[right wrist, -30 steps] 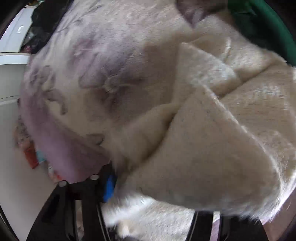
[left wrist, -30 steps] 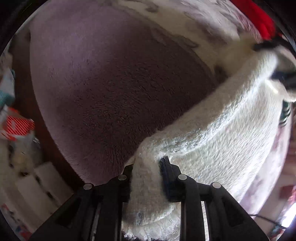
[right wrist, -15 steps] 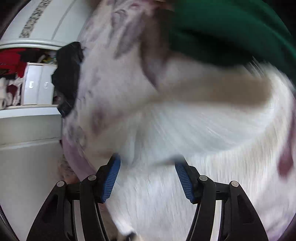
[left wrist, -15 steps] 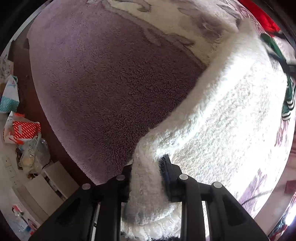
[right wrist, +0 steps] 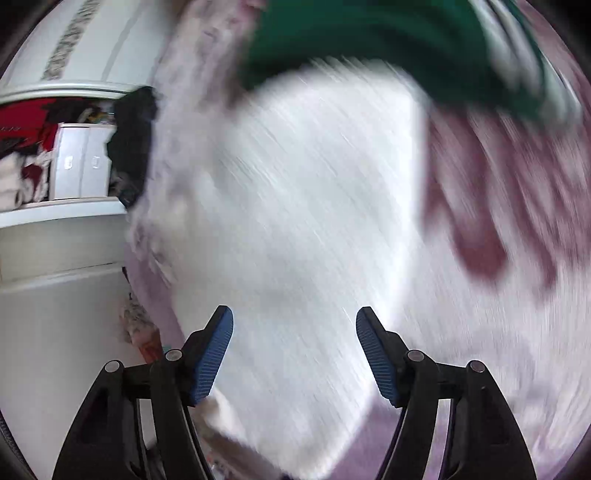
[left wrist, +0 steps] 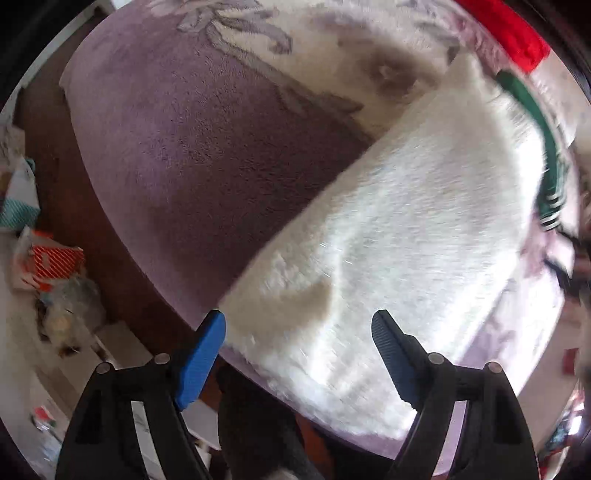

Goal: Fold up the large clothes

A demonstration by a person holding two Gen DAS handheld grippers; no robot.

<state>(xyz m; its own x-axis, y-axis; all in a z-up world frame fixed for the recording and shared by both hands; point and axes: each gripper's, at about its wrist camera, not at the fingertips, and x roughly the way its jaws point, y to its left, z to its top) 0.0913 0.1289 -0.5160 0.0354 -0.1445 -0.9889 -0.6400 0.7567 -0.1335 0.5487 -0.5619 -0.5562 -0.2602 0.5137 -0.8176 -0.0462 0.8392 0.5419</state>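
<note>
Left tongs [left wrist: 298, 339] are seen spread wide above the white fleece [left wrist: 388, 236]; the jaws have just been opening, and nothing is pinched, with the fleece lying below the gap, released. Right tongs [right wrist: 294, 332] are also spread, jaws just opened further, nothing pressed between the pads; the fleece [right wrist: 303, 221] is seen under and beyond them, heavily motion-blurred.

The fleece is laid as a long folded band on the bed [left wrist: 192, 147], which is covered by a purple blanket with a pale flowered part.

Shown only in the left view: the near bed edge, a dark wood floor [left wrist: 92, 229] beside it, a striped red package [left wrist: 51, 262] and other clutter on the floor, a red garment [left wrist: 513, 33] at the far bed edge. The green garment [left wrist: 532, 122] is seen as a thin strip just beyond the fleece's far end.

Shown only in the right view: a white shelf unit [right wrist: 55, 218] at left with white boxes [right wrist: 81, 170] and red and white cloth piled inside, a black item [right wrist: 133, 144] at the bed's edge. The green garment [right wrist: 388, 40] is seen large, touching the fleece's top edge.

Open blanket is left on the purple side of the fleece in the left view and on the flowered side in the right view. One fleece corner reaches the near bed edge between the left fingers.
</note>
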